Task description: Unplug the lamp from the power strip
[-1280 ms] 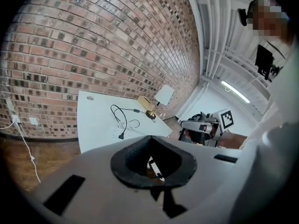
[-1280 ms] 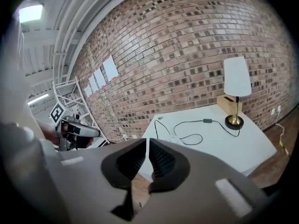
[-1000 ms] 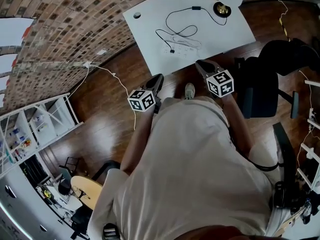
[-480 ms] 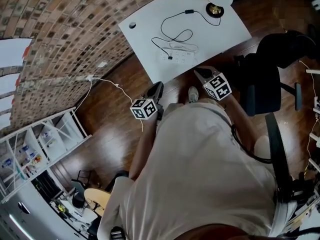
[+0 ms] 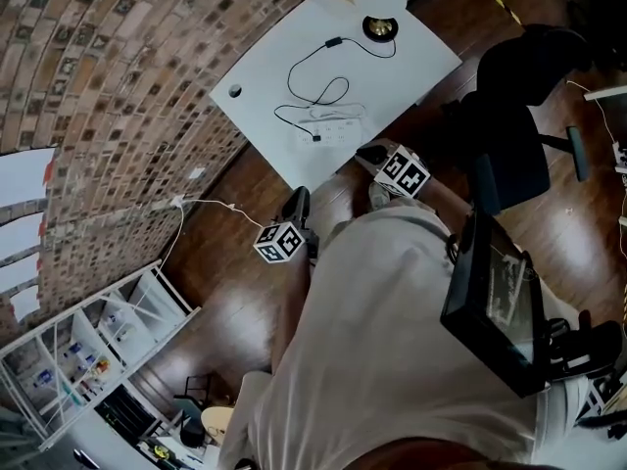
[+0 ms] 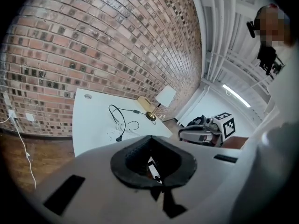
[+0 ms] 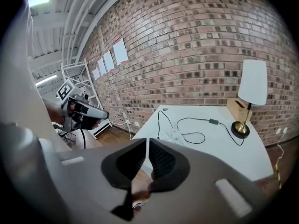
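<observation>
Well apart from both grippers, the lamp [image 5: 379,25], with a round brass base and a white drum shade, stands on the smooth white table [image 5: 257,67]. Its thin black cord [image 5: 333,42] loops to the flat white power strip [image 5: 335,118]. The ribbed black pads of the left gripper [image 5: 297,200] and the right gripper [image 5: 369,152] are pressed together, holding nothing.

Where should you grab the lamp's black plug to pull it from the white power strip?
By the stubby black body of the plug, not its thin cord. It seems to sit on the near end of the flat power strip, so come from above, pinch its sides and lift straight up.
</observation>
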Demonstrator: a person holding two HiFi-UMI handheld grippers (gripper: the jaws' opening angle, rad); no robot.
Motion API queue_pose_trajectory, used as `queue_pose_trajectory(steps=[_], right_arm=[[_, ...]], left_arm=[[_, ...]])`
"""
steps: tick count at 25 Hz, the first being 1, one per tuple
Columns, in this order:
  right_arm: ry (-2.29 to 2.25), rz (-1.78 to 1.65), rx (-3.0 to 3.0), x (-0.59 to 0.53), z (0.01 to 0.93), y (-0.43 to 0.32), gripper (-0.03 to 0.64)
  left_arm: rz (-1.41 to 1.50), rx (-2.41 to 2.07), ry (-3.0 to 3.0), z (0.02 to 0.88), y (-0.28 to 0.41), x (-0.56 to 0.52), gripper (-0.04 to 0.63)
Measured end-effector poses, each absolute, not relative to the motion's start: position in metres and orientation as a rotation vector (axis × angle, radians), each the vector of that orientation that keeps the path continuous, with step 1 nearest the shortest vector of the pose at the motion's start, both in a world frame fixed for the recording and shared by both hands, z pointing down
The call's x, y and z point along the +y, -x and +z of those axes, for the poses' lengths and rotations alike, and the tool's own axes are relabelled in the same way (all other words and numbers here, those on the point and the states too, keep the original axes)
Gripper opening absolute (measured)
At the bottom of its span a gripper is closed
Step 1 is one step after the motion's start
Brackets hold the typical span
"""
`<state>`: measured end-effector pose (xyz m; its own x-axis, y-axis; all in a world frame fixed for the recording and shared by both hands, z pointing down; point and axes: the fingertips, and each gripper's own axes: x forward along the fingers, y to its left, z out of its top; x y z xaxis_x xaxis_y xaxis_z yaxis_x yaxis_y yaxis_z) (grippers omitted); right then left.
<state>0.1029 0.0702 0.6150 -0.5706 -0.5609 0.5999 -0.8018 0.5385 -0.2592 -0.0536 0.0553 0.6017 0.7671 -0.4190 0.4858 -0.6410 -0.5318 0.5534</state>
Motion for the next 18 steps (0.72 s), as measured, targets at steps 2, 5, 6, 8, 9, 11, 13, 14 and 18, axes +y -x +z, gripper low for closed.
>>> queue_pose_trajectory(steps=[2, 5, 6, 8, 9, 11, 13, 14, 18], right_arm=[[-1.105, 0.721, -2.334, 0.068, 0.615, -0.099, 0.018], [-1.095, 0.716, -2.34, 0.068, 0.616, -0.096, 0.018], [-1.091, 0.715, -2.343, 0.068, 0.615, -0.095, 0.018], [-1.091, 0.716, -2.35, 0.066, 0.615, -0.094, 0.018], [-1.095, 0.719, -2.354, 0.064, 0.614, -0.095, 0.018], [-1.098, 0.729, -2.355, 0.062, 0.615, -0.096, 0.018], [-1.089, 0.746, -2.344, 0.062, 0.619, -0.094, 0.018], [-1.085, 0.754, -2.337, 0.062, 0.62, -0.092, 0.018], [-1.08, 0.774, -2.297, 0.061, 0.627, -0.081, 0.018]], left_arm=[[0.378, -0.786, -2.211, 0.602, 0.054, 0.054, 0.003], [0.372, -0.791, -2.212, 0.603, 0.054, 0.055, 0.003], [0.37, -0.794, -2.212, 0.603, 0.054, 0.056, 0.003], [0.371, -0.797, -2.212, 0.603, 0.053, 0.057, 0.003], [0.373, -0.796, -2.212, 0.603, 0.051, 0.058, 0.003], [0.374, -0.793, -2.208, 0.605, 0.049, 0.06, 0.003], [0.364, -0.798, -2.198, 0.606, 0.052, 0.064, 0.003], [0.356, -0.803, -2.19, 0.607, 0.057, 0.065, 0.003], [0.325, -0.823, -2.135, 0.615, 0.08, 0.062, 0.003]])
